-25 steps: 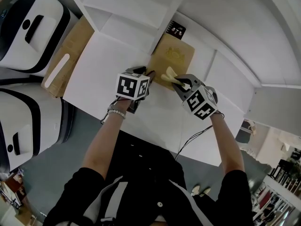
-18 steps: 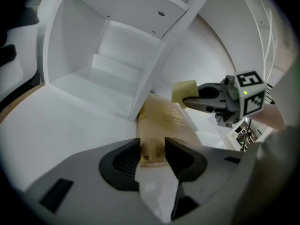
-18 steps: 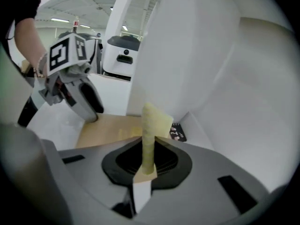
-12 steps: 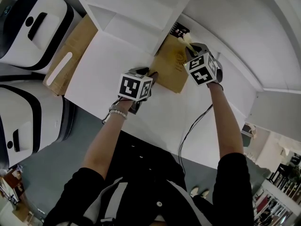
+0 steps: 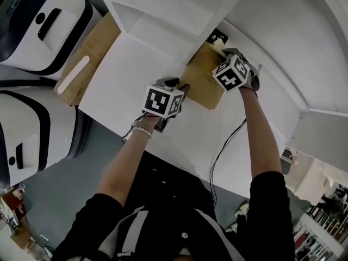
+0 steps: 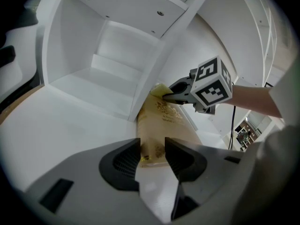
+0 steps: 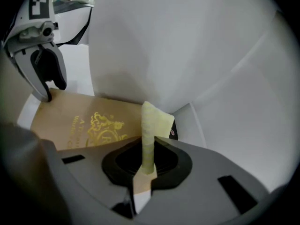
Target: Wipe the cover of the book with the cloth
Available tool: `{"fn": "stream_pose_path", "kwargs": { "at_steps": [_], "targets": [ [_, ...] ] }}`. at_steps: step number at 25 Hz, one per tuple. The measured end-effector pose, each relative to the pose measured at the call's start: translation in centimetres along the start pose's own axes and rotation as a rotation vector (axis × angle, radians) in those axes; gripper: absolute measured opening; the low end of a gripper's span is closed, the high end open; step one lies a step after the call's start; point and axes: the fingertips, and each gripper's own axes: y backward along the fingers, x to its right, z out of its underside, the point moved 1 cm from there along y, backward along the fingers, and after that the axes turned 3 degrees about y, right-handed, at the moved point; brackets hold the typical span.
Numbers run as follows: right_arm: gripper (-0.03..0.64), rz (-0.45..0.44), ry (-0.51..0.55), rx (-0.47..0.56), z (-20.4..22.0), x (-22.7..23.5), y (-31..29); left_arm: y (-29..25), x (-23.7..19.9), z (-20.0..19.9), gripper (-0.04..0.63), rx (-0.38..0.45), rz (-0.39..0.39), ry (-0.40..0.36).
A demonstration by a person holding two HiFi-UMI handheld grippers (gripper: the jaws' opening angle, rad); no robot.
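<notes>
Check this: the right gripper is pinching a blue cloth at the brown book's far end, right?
No, the cloth is pale yellow, not blue; the right gripper does pinch it at the far end of the brown book. The right gripper view shows it.

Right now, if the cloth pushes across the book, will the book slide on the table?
The book looks thin and flat on a smooth white table, so it probably slides easily. The left gripper seems to rest on its near corner, which likely pins it.
</notes>
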Motion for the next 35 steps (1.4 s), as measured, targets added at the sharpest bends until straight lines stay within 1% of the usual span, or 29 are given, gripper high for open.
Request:
{"fn": "stream_pose_path", "kwargs": {
  "at_steps": [4, 6, 12, 20, 23, 25, 26, 27, 28, 30, 33, 35],
  "targets": [
    [0.035, -0.015, 0.060, 0.028, -0.6, -1.8, 0.5, 0.1, -0.1, 0.0, 0.166, 0.002, 0.003, 0.001],
    [0.035, -0.043, 0.088, 0.049, -1.1, -2.9, 1.1, 0.1, -0.2, 0.0, 0.166, 0.003, 0.001, 0.003],
    [0.035, -0.121, 0.222, 0.112, -1.6, -7.4, 3.4, 0.0, -0.1, 0.1, 0.166, 0.002, 0.003, 0.005],
    [0.035, -0.243, 0.329, 0.172, -1.3, -13.0, 6.7, 0.1, -0.1, 0.1, 0.166, 0.002, -0.001, 0.003],
    [0.035, -0.333, 0.331, 0.185, -1.2, -14.7, 7.7, 0.1, -0.1, 0.1, 0.166, 0.003, -0.002, 0.002],
    [0.035, -0.409, 0.292, 0.199, -1.2, -15.0, 8.3, 0.1, -0.1, 0.1, 0.166, 0.005, -0.005, 0.003],
    [0.035, -0.428, 0.267, 0.209, -1.3, -14.7, 8.4, 0.1, -0.1, 0.1, 0.166, 0.006, -0.007, 0.003],
    [0.035, -0.422, 0.246, 0.222, -1.5, -14.0, 8.5, 0.1, -0.1, 0.1, 0.166, 0.007, -0.008, 0.004],
    [0.035, -0.390, 0.230, 0.235, -1.7, -12.9, 8.5, 0.1, -0.1, 0.1, 0.166, 0.006, -0.008, 0.005],
    [0.035, -0.294, 0.215, 0.245, -2.1, -10.3, 8.1, 0.0, 0.0, 0.1, 0.166, 0.005, -0.008, 0.004],
    [0.035, -0.165, 0.193, 0.221, -2.3, -6.3, 6.8, 0.0, -0.1, 0.0, 0.166, 0.007, -0.011, 0.002],
    [0.035, -0.097, 0.161, 0.193, -2.1, -4.1, 5.6, 0.0, 0.0, 0.1, 0.166, 0.006, -0.011, 0.002]
  ]
}}
